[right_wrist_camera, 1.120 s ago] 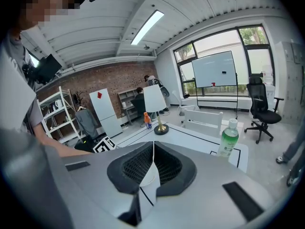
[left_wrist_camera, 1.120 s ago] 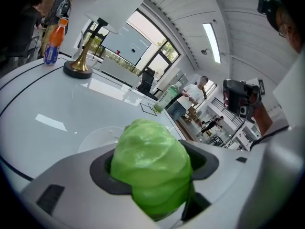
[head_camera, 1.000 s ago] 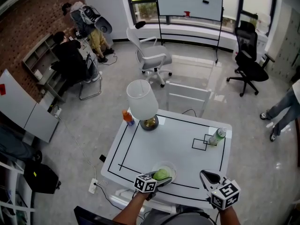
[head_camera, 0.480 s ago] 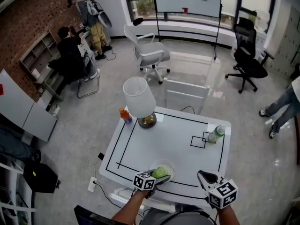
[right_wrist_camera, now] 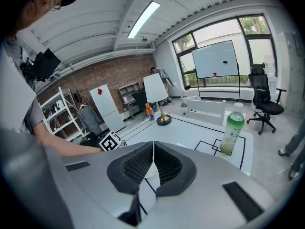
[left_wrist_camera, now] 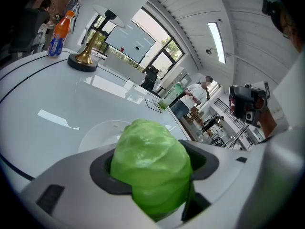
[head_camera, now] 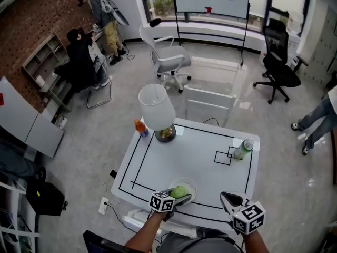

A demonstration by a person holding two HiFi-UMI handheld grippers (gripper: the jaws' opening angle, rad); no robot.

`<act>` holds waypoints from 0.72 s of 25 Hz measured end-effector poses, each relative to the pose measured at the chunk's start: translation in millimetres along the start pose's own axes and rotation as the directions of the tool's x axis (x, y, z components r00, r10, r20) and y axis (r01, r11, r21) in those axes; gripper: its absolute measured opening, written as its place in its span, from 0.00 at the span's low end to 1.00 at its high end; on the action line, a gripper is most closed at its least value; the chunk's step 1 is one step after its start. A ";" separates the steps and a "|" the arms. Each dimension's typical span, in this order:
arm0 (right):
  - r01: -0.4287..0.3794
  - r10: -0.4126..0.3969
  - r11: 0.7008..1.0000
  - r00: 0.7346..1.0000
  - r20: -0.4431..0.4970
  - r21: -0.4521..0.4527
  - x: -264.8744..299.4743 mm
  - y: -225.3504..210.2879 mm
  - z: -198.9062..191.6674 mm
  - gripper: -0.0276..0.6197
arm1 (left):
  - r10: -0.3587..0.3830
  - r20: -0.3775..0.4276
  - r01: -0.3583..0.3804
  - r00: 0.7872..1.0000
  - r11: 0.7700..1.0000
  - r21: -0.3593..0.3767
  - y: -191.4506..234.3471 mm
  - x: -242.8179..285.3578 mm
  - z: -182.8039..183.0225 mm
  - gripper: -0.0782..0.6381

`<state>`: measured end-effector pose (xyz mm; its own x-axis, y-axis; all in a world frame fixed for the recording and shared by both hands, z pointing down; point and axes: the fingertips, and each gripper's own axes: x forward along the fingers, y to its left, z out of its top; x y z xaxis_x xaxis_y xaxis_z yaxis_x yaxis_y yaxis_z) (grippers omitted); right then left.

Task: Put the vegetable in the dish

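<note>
A green leafy vegetable (head_camera: 180,192) sits between the jaws of my left gripper (head_camera: 176,195), which is shut on it. It hangs over the near side of a clear glass dish (head_camera: 190,185) at the front edge of the white table. In the left gripper view the vegetable (left_wrist_camera: 150,168) fills the jaws, and the dish (left_wrist_camera: 102,130) lies just beyond it. My right gripper (head_camera: 227,198) hovers at the table's front right corner, shut with nothing in it. In the right gripper view my right gripper (right_wrist_camera: 153,149) has its pads meeting.
A table lamp (head_camera: 157,112) with a white shade stands at the table's back left, with an orange bottle (head_camera: 140,128) beside it. A green bottle (head_camera: 243,149) stands at the right by a taped black square (head_camera: 223,158). A white chair (head_camera: 210,107) is behind the table.
The head view has shifted a little. My left gripper still holds the vegetable over the dish, and the right gripper has stayed put.
</note>
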<state>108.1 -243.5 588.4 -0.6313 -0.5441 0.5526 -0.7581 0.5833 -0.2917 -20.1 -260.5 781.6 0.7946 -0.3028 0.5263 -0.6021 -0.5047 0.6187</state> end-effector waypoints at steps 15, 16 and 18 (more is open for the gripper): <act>-0.011 0.011 1.000 1.000 -0.026 0.001 1.2 6.0 -12.3 0.05 | 0.009 -0.014 -0.009 1.000 1.000 -0.001 3.9 7.1 -2.6 0.54; -0.011 0.011 1.000 1.000 -0.025 0.000 1.5 6.2 -12.2 0.05 | 0.010 -0.015 -0.010 1.000 1.000 -0.002 4.0 7.6 -3.2 0.54; -0.012 0.012 1.000 0.999 -0.029 0.000 2.0 5.9 -13.7 0.05 | 0.011 -0.019 -0.011 1.000 1.000 -0.003 4.6 8.8 -4.6 0.54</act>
<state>104.6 -232.9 598.5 -0.6356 -0.5188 0.5717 -0.7501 0.5902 -0.2983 -16.3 -261.8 791.7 0.7864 -0.2926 0.5440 -0.6109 -0.4993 0.6144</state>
